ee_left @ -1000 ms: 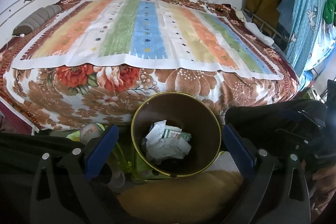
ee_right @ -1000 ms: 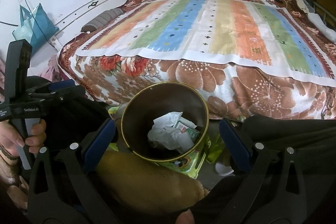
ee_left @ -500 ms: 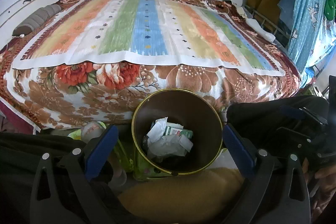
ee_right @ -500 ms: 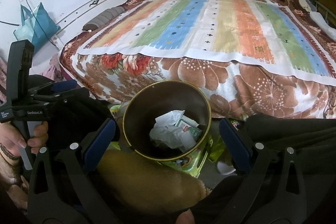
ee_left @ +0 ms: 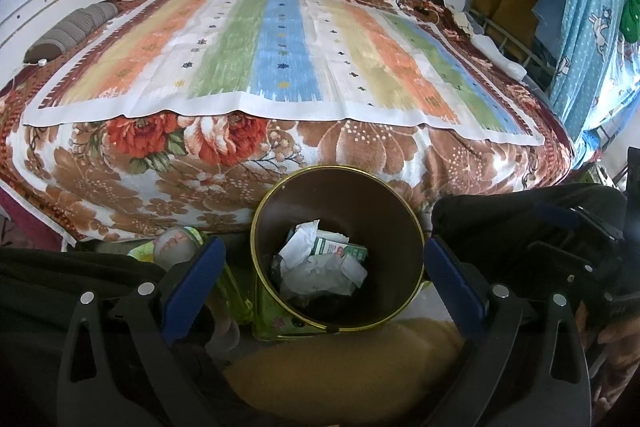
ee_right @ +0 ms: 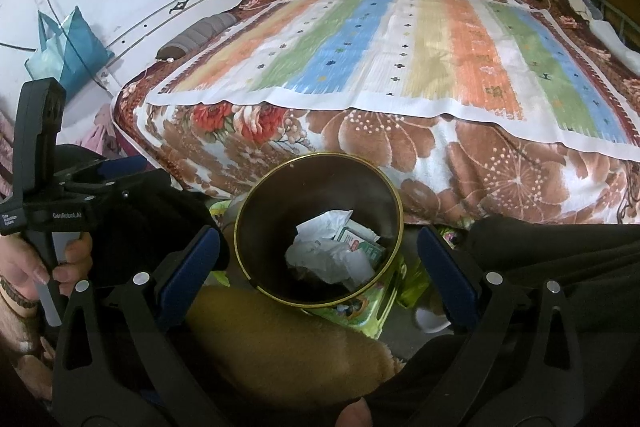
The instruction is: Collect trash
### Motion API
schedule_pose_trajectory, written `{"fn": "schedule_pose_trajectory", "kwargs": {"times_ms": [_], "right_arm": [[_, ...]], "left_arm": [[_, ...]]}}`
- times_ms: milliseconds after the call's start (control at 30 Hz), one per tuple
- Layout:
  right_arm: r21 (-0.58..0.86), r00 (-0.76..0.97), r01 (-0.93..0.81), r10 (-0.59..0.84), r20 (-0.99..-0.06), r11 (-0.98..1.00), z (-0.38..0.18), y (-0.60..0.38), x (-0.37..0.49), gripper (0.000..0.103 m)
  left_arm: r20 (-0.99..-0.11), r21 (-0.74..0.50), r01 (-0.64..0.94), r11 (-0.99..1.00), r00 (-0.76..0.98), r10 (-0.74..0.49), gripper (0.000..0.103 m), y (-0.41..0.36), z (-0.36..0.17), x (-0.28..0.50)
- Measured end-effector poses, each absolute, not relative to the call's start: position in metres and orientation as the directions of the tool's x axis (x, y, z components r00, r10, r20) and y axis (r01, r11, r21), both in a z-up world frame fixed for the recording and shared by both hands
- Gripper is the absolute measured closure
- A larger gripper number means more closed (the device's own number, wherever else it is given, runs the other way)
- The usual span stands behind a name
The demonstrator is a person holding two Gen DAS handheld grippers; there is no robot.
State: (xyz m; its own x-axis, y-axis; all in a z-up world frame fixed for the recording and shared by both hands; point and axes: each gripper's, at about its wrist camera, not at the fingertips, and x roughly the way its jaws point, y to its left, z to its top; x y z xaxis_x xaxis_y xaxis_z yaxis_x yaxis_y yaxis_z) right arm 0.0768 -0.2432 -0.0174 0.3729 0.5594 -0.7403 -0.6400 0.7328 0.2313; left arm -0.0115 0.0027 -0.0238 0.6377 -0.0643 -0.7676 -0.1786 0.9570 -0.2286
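Little has moved: both views drifted slightly over the bin (ee_left: 336, 251). My left gripper (ee_left: 320, 263) and right gripper (ee_right: 316, 259) hang wide apart, holding nothing. Crumpled paper (ee_left: 320, 271) lies inside the bin (collection apparently done).

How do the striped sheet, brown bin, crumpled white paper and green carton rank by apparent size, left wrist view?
1. Striped multicolour sheet
2. Round brown gold-rimmed bin, though nearer the camera
3. Crumpled white paper
4. Small green carton, partly buried, so its rank is unsure
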Motion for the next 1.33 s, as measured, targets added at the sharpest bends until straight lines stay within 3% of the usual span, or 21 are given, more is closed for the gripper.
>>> {"fn": "schedule_pose_trajectory", "kwargs": {"times_ms": [1333], "right_arm": [[0.234, 0.371, -0.639, 0.560, -0.740, 0.732, -0.0177, -0.2409, 0.0747, 0.009]], "left_arm": [[-0.780, -0.223, -0.168, 0.960, 0.621, -0.072, 0.006, -0.0059, -0.0277, -0.0141]]}}
